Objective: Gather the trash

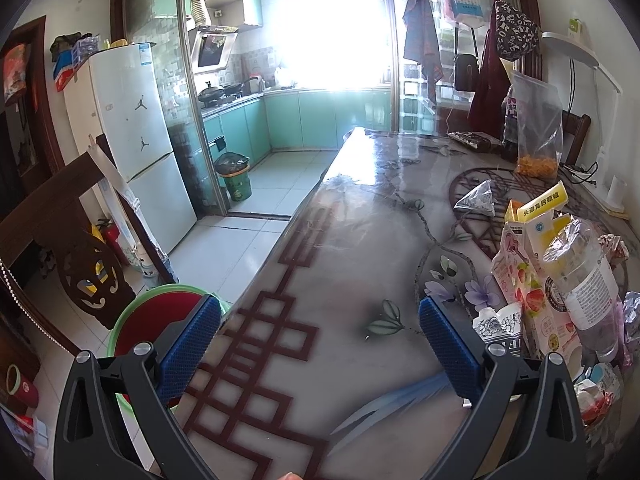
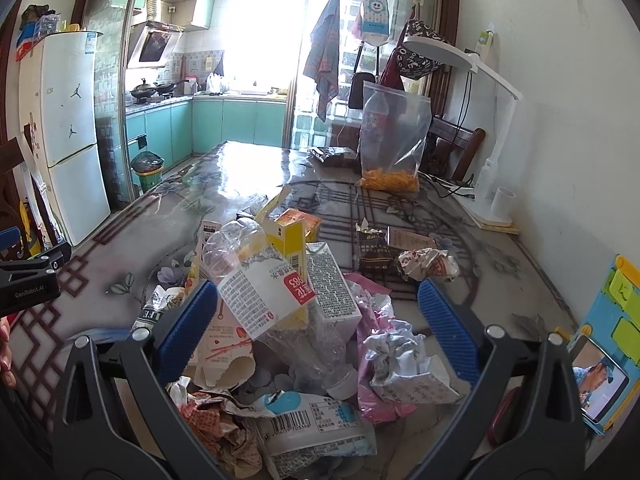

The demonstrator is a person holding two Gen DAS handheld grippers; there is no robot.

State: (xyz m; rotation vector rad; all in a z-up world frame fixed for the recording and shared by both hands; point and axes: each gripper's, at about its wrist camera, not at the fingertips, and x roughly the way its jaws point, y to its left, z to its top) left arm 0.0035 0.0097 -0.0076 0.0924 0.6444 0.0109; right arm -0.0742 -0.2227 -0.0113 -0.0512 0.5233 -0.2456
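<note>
A heap of trash lies on the patterned table [image 2: 120, 248]: a crushed clear plastic bottle [image 2: 264, 292], a yellow carton [image 2: 286, 240], a grey-printed carton [image 2: 332, 284], crumpled paper [image 2: 404, 360] and wrappers [image 2: 316, 424]. My right gripper [image 2: 318, 308] is open and hovers just above the heap, its blue fingers on either side of the bottle. My left gripper [image 1: 320, 320] is open and empty above bare table, left of the same heap, where the bottle [image 1: 580, 280] and a strawberry carton [image 1: 524, 292] show at the right edge.
A green basin with a red inside [image 1: 160, 316] sits below the table's left edge. A zip bag of orange snacks [image 2: 394, 144], a white desk lamp [image 2: 488, 132] and a phone [image 2: 600, 384] stand on the table's far and right sides. A fridge [image 1: 136, 140] and a lined bin [image 1: 234, 176] stand beyond.
</note>
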